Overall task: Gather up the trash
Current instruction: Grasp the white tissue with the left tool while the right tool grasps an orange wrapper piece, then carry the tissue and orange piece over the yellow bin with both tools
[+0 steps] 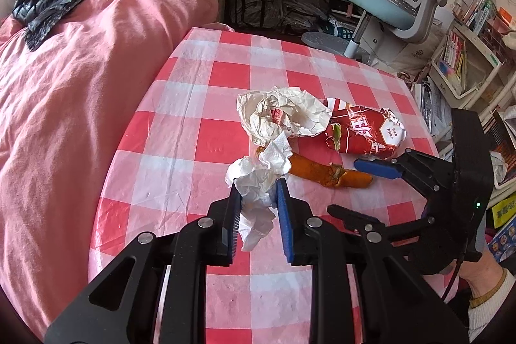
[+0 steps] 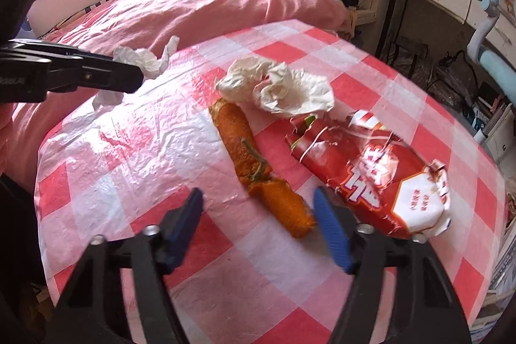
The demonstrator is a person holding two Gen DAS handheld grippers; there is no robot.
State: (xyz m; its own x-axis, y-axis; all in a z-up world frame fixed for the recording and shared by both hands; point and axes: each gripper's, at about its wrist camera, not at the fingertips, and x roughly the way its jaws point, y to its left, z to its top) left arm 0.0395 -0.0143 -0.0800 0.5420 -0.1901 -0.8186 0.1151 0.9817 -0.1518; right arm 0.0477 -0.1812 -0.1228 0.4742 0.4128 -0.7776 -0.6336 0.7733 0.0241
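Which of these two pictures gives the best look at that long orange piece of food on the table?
The right wrist view: there the orange food piece lies unobstructed along its whole length, between the open right gripper fingers at its near end. In the left wrist view its far end hides behind the white tissue clamped in the left gripper.

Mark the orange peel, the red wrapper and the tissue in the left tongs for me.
orange peel [image 2: 258,163], right wrist view, on its middle by the green stem.
red wrapper [image 2: 367,170], right wrist view, on its printed red face.
tissue [image 1: 258,182], left wrist view, on the crumpled part between the left tongs [image 1: 256,187].
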